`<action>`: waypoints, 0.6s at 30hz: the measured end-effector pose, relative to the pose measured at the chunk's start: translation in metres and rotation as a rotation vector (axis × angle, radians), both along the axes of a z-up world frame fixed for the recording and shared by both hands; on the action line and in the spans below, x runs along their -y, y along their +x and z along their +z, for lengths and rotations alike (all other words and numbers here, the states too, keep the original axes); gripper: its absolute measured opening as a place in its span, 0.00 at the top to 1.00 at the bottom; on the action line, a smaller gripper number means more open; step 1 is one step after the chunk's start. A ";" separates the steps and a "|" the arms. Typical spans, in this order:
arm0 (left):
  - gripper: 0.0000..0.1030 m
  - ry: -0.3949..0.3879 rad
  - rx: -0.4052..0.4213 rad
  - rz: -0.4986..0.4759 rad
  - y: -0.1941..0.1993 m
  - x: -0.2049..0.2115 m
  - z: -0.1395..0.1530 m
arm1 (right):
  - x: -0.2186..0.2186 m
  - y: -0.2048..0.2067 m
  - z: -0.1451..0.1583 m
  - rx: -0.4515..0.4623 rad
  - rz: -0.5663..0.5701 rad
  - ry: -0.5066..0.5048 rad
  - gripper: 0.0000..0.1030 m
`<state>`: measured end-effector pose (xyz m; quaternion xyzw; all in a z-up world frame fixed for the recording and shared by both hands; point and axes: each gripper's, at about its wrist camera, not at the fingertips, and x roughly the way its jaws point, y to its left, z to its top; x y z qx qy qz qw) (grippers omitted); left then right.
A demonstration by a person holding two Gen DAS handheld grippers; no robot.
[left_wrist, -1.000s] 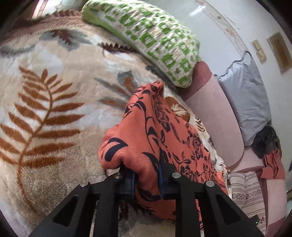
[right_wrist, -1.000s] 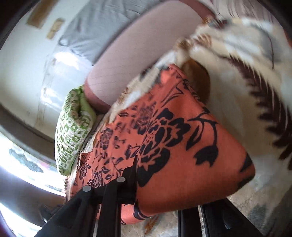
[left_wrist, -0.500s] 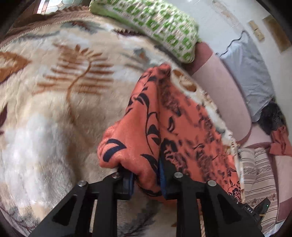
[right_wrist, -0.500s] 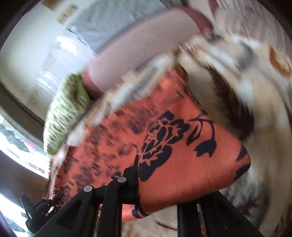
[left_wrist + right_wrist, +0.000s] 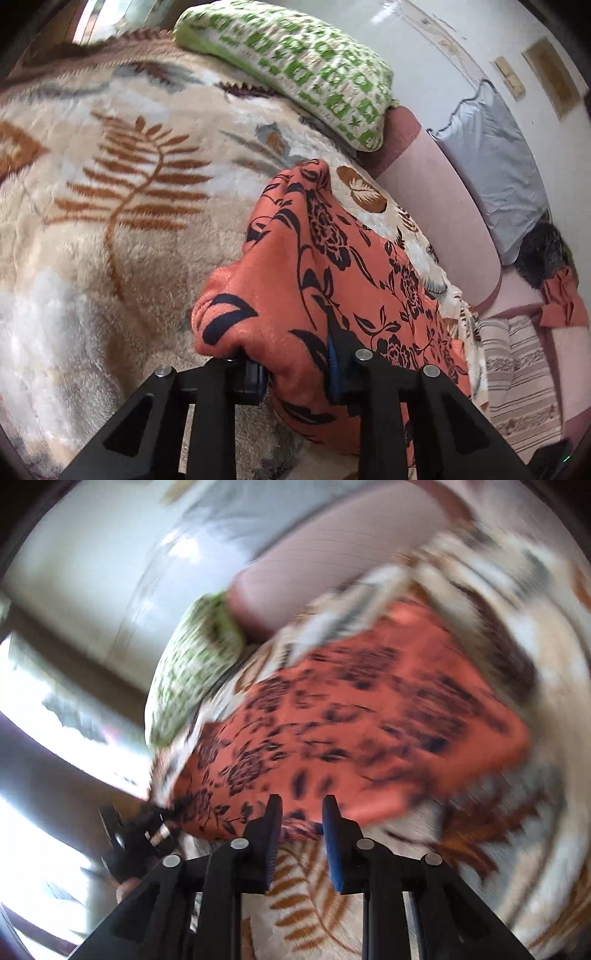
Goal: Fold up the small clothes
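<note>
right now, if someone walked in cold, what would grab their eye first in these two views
The orange garment with black flowers fills the middle of both views, lying on the fleecy leaf-patterned blanket. The left gripper is clamped on a bunched fold of it, while the right gripper stands open just short of the cloth's near edge, in a blurred view. Behind, a green-and-white pillow lies at the blanket's far edge.

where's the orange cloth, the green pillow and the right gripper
orange cloth (image 5: 295, 280): left wrist view, middle of the lifted fold.
green pillow (image 5: 295, 62): left wrist view, patterned top.
right gripper (image 5: 301, 812): right wrist view, gap between its open fingertips.
</note>
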<state>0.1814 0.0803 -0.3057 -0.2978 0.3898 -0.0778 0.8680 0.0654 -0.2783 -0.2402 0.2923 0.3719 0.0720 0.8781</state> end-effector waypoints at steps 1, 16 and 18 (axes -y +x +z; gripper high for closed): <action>0.76 0.013 0.005 -0.005 0.000 0.001 0.001 | -0.010 0.011 0.001 -0.001 0.030 -0.018 0.78; 0.77 0.031 0.030 -0.042 0.006 0.002 0.002 | -0.054 0.092 -0.057 -0.136 0.189 -0.018 0.82; 0.78 0.078 0.086 -0.059 0.002 0.014 0.015 | -0.037 0.090 -0.057 -0.142 0.144 0.057 0.79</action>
